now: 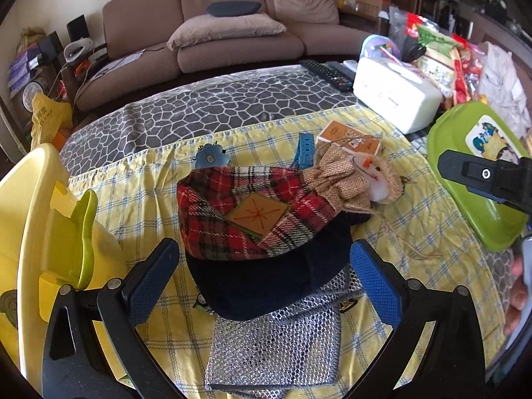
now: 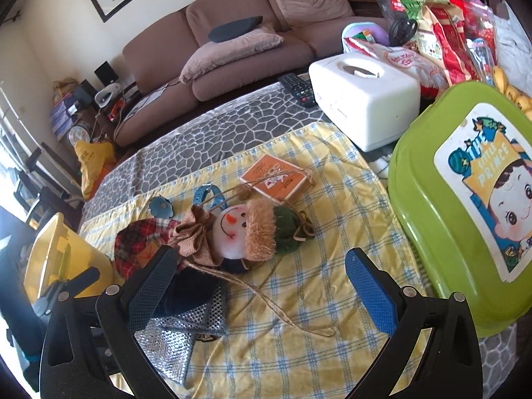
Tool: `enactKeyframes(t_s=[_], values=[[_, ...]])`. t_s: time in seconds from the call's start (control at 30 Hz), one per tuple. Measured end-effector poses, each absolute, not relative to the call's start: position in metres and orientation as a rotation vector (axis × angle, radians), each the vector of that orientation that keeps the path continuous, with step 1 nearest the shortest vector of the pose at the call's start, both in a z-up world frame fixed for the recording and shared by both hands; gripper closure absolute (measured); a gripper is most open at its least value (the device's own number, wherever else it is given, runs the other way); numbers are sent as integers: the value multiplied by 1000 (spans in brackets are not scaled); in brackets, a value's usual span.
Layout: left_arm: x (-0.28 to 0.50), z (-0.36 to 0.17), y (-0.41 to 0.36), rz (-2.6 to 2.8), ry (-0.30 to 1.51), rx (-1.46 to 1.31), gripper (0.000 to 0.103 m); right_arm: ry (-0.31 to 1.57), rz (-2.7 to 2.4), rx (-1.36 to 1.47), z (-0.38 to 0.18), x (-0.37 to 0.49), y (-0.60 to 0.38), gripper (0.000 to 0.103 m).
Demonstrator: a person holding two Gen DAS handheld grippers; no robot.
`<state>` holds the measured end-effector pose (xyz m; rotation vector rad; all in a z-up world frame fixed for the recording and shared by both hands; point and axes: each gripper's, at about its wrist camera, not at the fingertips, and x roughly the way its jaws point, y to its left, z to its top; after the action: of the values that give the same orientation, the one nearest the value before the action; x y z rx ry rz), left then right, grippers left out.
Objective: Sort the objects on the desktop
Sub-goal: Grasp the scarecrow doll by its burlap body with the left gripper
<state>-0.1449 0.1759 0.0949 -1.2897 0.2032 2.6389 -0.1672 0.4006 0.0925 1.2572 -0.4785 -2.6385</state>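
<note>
My left tool (image 1: 266, 276) is spread wide with the doll (image 1: 266, 212) dead ahead mid-surface, its long axis running left-to-right across the fingers. Right tool (image 2: 262, 289) is also released, doll off its left finger.

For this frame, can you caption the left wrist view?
Open left tongs straddle a plaid scarecrow doll lying on a silver mesh pouch, yellow checked cloth beneath.

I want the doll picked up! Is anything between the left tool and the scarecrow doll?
Nothing visible blocks it. The left tool is open right in front of the scarecrow doll, which lies partly on a silver mesh pouch.
</note>
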Motion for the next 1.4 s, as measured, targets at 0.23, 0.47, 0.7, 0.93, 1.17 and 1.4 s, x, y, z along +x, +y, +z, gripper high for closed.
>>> enactKeyframes(t_s=[0.23,0.47,0.7,0.93,1.17,1.4], values=[[-133,90,186,2652,292,-1245,0,-678,-2506,1261,82,-171,393,2],[-131,83,208,2614,404,-1216,9,-840,-2472,1259,73,-175,400,11],[-155,80,224,2576,494,-1180,13,-858,-2526,1300,56,-191,410,19],[-186,64,242,2425,480,-1245,36,-966,-2446,1327,39,-204,407,21],[-198,60,228,2361,298,-1277,73,-979,-2446,1316,45,-199,409,21],[-190,84,202,2372,80,-1235,79,-1019,-2415,1293,50,-195,412,21]])
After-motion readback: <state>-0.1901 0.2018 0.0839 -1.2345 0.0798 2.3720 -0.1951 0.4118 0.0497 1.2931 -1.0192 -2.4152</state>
